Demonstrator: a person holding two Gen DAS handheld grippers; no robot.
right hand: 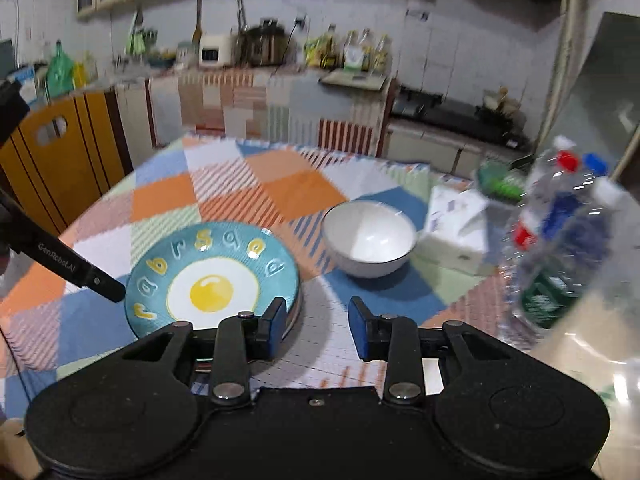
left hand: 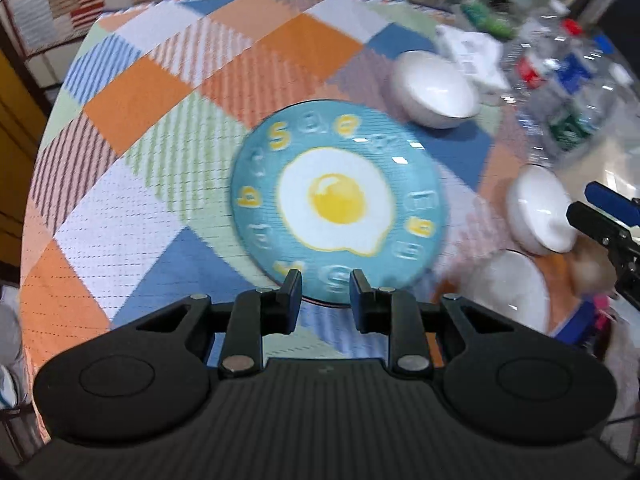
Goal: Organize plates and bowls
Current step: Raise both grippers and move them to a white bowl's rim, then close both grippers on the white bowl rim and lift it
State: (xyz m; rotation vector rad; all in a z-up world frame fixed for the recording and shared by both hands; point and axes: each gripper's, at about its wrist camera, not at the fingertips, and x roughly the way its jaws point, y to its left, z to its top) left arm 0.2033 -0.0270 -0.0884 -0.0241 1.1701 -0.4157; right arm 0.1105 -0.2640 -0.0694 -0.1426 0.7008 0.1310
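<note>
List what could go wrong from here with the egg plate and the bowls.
1. The white bowls near the table edge sit beside the right claw; a careless swing could knock one off.
2. The plastic bottles stand close to the far white bowl; reaching for it could topple them.
3. The egg plate lies just beyond the empty left claw; a low pass could clip its rim.

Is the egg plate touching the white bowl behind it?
Apart. The right wrist view shows a strip of checked tablecloth between the egg plate and the white bowl; the left wrist view shows that gap too.
</note>
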